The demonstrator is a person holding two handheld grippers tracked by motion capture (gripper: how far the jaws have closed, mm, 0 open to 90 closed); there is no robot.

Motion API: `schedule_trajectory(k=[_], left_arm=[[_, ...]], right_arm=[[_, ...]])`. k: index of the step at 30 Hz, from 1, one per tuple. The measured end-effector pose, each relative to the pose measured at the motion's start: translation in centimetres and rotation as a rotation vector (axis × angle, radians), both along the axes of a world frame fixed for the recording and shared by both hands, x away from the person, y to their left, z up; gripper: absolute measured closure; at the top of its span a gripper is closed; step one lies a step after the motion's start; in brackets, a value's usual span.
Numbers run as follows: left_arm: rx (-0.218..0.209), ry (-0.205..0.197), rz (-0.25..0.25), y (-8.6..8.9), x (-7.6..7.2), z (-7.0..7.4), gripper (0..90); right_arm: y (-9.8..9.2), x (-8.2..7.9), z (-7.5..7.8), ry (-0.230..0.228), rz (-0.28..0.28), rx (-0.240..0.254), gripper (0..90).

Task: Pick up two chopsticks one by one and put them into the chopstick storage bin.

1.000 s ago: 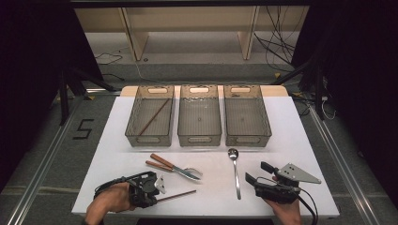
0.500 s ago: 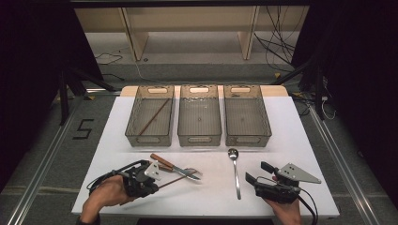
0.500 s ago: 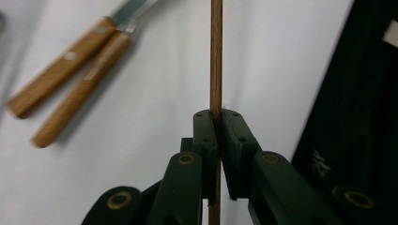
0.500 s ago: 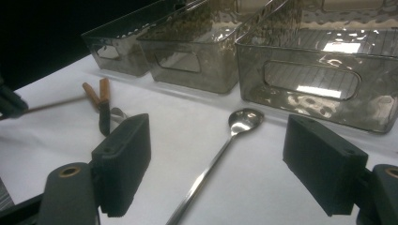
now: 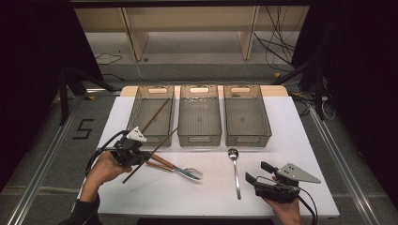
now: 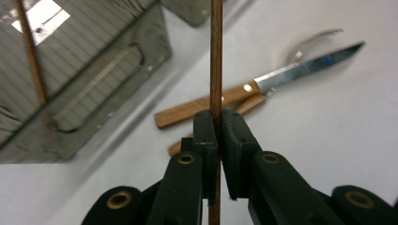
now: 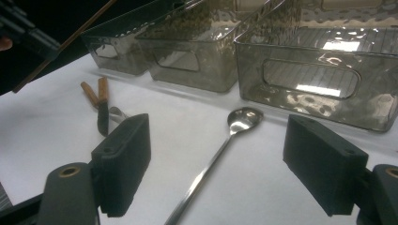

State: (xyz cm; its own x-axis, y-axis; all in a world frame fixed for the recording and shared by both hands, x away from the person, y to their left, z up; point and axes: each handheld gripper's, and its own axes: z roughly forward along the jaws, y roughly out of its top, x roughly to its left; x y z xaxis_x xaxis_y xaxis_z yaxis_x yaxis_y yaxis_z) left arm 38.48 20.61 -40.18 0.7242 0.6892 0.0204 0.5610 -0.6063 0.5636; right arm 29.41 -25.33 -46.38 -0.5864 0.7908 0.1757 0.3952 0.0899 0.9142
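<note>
My left gripper (image 5: 141,156) is shut on a dark wooden chopstick (image 5: 155,150) and holds it off the white table, slanting up toward the left bin (image 5: 138,123). In the left gripper view the chopstick (image 6: 216,65) runs straight up between the closed pads (image 6: 205,133). A second chopstick (image 5: 156,114) leans inside that bin. My right gripper (image 5: 257,171) rests near the front right edge, jaws wide open with nothing between them. A long metal spoon (image 7: 234,124) lies just ahead of the right gripper (image 7: 216,164).
Three smoky clear bins stand in a row at the back; the middle bin (image 5: 199,136) and right bin (image 5: 246,137) look bare inside. A wooden-handled knife (image 5: 171,167) and another wooden-handled utensil lie crossed on the table (image 5: 141,197) just right of my left gripper.
My left gripper has risen and moved back toward the left bin, lifting the chopstick off the table. The right gripper has stayed put.
</note>
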Motion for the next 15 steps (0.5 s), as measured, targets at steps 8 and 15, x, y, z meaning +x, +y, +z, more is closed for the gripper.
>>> schedule_trajectory(k=[8,15], left_arm=[[-0.003,-0.019,0.053,0.2,2.9,1.9,84.5],[0.001,-0.033,0.095,0.1,5.6,3.6,84.5]], right_arm=[[0.0,0.0,0.0,-0.001,0.001,0.0,24.3],[0.0,0.0,0.0,0.002,0.001,0.003,24.3]])
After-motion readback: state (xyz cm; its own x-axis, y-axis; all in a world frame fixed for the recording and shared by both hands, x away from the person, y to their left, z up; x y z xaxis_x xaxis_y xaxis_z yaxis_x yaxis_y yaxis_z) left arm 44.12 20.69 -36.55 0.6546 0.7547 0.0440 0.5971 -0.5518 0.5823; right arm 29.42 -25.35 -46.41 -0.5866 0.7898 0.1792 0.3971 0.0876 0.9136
